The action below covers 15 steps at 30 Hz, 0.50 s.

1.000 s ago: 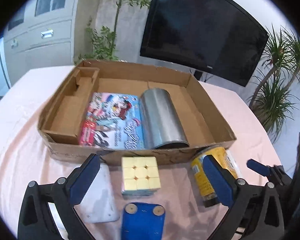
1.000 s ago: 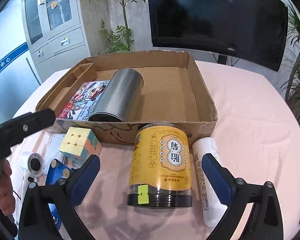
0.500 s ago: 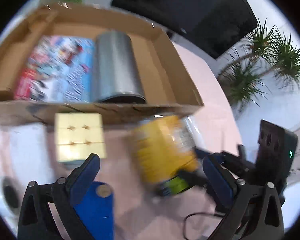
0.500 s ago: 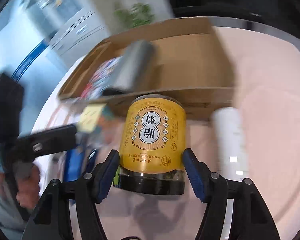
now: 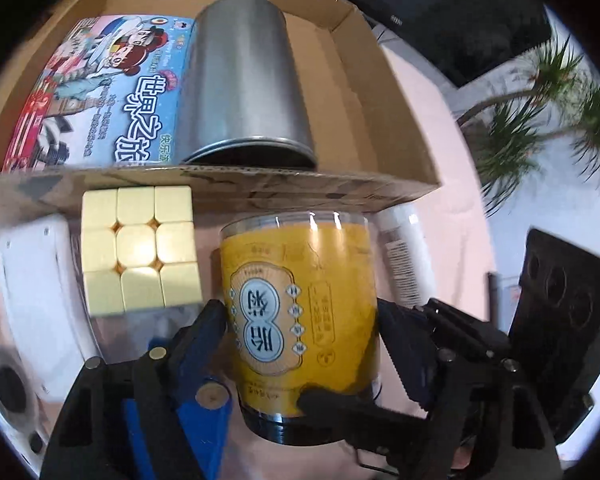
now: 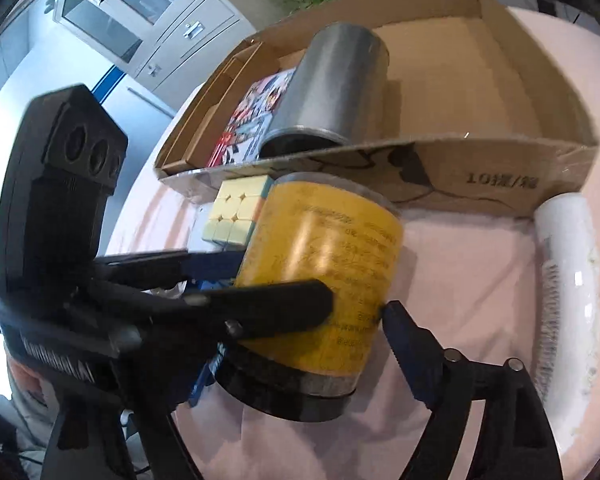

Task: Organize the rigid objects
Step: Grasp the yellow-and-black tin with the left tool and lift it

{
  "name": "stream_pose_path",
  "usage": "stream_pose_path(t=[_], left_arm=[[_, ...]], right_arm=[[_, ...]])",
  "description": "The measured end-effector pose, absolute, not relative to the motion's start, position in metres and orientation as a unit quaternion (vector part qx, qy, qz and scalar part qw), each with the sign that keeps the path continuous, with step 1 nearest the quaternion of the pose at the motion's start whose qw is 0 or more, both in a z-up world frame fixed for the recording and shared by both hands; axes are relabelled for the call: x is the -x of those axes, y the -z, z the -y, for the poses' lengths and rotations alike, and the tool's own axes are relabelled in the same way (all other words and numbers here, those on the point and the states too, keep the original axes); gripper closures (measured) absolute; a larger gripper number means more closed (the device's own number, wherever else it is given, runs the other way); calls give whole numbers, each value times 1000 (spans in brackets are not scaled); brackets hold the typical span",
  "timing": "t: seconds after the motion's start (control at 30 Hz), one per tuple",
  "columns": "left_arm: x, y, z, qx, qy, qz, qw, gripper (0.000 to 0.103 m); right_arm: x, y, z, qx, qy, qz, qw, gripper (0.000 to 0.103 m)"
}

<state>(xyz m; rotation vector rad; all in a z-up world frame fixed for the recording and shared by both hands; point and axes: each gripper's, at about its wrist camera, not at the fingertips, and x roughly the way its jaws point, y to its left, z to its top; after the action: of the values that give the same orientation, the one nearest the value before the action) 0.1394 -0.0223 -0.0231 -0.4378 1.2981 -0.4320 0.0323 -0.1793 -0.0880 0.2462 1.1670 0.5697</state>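
Dropped onto the jar (image 5: 300,320) lying on the bench (image 6: 460,264) beside the box (image 6: 500,168). Left tongs (image 5: 300,332) closing, right tongs (image 6: 320,320) opening, apparently both touching. Grip squarely before lifting.

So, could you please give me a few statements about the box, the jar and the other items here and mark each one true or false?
1. The silver metal can lies on its side inside the cardboard box. True.
2. The yellow jar is already inside the box. False: it stands on the pink tablecloth in front of the box.
3. The colourful game box lies beside the metal can in the cardboard box. True.
4. The puzzle cube sits on top of the metal can. False: it is on the table outside the box, next to the jar.
5. The white bottle stands upright. False: it lies on its side.
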Motion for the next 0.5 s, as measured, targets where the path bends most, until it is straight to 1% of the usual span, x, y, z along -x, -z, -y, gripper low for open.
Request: stream_pose_path(t=[0.07, 0.17, 0.33, 0.4, 0.5], left_arm=[[-135, -1, 20, 197, 208, -566, 773, 25], [-137, -40, 23, 180, 210, -524, 806, 25], [-185, -92, 34, 167, 227, -473, 835, 25], [-210, -94, 36, 172, 226, -478, 831, 25], [-240, -72, 41, 187, 226, -512, 807, 25]], right_arm=[[-26, 66, 176, -95, -255, -519, 811, 27], [-25, 30, 180, -96, -257, -474, 837, 27], [-59, -24, 185, -60, -246, -416, 873, 27], [-84, -34, 189, -53, -248, -412, 875, 27], [-124, -26, 198, -52, -242, -438, 864, 29]])
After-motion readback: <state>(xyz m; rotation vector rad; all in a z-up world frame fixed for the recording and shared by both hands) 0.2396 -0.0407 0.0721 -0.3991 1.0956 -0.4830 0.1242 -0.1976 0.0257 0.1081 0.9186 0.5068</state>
